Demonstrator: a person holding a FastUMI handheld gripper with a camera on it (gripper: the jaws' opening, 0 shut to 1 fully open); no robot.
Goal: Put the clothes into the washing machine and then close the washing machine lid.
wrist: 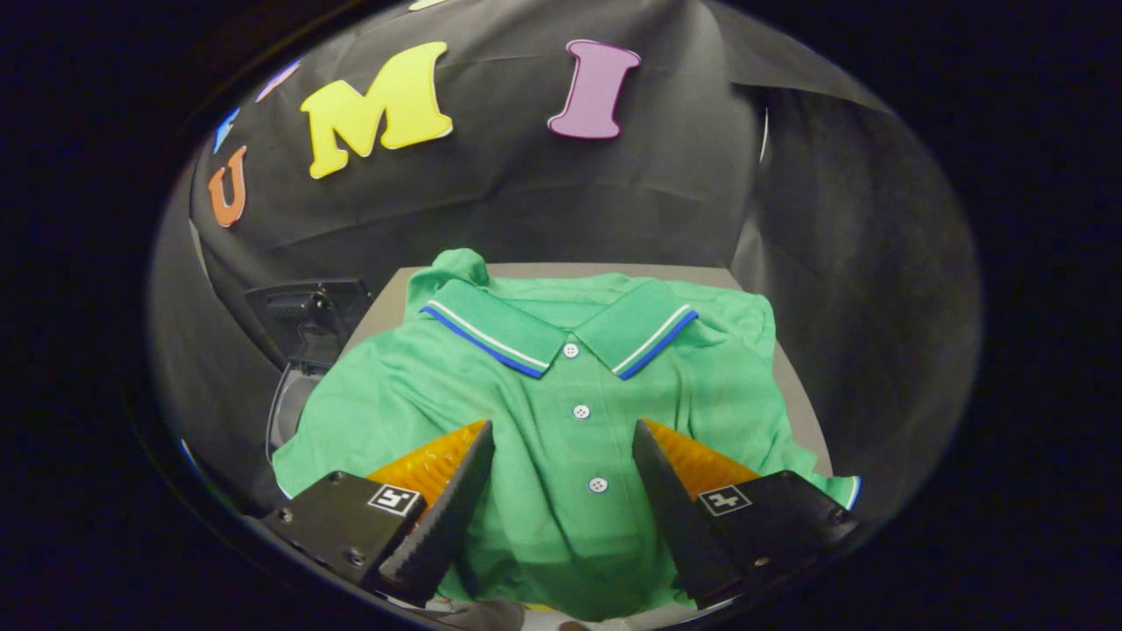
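Hovering over a green polo shirt, the gripper points forward and tilts downward, so the garment lies under and ahead of it. Its two fingers stand wide apart with nothing pressed between them; the shirt's button placket runs up through the gap, the lowest visible button sitting between the fingertips and two more just beyond them. Whether the fingertips touch the cloth cannot be told.

The shirt lies face up, spread on a grey worktop, its collar, trimmed with white and blue stripes, at the far end near the black cloth wall. One sleeve is bunched up beyond the collar at the shirt's far left corner, and the near hem hangs past the worktop's front edge under the fingers.

Left of the worktop, beside the shirt's left shoulder, sits a dark object with a pale curved rim below it; its exact form is too dim to make out.
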